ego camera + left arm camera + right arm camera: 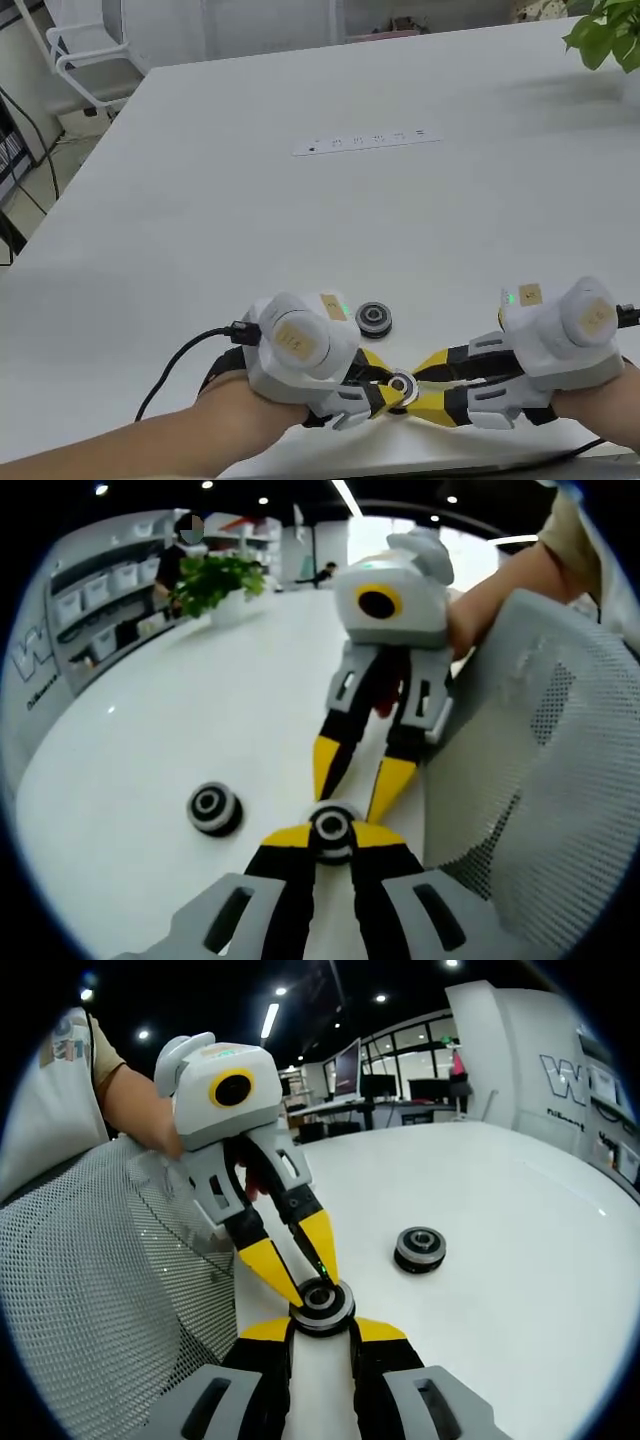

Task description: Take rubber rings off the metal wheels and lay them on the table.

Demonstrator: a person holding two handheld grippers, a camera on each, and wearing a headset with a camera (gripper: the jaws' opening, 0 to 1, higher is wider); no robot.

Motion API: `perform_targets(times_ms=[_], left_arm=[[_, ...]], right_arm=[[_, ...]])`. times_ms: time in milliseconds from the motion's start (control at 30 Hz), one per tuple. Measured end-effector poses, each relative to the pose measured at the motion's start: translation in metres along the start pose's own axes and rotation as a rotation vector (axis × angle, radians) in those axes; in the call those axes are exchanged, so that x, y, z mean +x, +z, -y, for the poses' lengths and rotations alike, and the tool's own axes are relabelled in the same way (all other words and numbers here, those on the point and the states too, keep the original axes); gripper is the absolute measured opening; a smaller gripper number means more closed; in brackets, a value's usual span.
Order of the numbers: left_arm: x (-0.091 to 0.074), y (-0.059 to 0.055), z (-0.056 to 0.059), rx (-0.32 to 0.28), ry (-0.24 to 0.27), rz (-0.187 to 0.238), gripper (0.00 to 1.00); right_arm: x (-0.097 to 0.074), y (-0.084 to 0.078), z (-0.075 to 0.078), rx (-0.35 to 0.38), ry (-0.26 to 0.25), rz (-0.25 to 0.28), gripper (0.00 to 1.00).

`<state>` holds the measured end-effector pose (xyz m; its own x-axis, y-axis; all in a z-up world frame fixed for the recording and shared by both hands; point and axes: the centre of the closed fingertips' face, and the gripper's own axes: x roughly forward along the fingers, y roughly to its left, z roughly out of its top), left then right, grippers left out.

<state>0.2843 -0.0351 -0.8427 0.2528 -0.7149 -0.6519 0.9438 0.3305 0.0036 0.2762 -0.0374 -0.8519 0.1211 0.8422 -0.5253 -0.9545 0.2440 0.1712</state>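
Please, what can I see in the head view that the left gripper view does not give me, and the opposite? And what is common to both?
Head view adds: the socket strip set in the table, and the black cable plugged into the left gripper.
Left gripper view adds: a mesh chair back beside the table, and shelves with bins beyond it.
Shared: the left gripper and the right gripper meeting on the held wheel, the spare wheel lying apart on the table, and the plant.
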Motion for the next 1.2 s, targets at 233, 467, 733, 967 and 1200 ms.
perform_targets(times_ms=[233,467,733,967,1200], left_arm=[[0.0,0.0,0.0,-0.001,0.002,0.0,0.13],[0.0,0.0,0.0,0.001,0.004,0.0,0.13],[0.0,-0.001,0.001,0.011,0.008,-0.001,0.13],[0.0,-0.001,0.0,0.012,0.009,-0.002,0.13],[0.0,0.0,0.0,0.013,0.008,-0.001,0.13]], right_arm=[[-0.003,-0.005,0.001,0.008,-0.013,-0.016,0.12],[-0.003,-0.006,0.001,0.034,-0.015,-0.021,0.1],[-0.003,-0.008,0.004,0.067,-0.029,-0.022,0.01],[-0.002,-0.014,0.005,0.08,-0.03,-0.045,0.0],[-0.008,-0.007,0.011,0.158,-0.046,0.012,0.09]])
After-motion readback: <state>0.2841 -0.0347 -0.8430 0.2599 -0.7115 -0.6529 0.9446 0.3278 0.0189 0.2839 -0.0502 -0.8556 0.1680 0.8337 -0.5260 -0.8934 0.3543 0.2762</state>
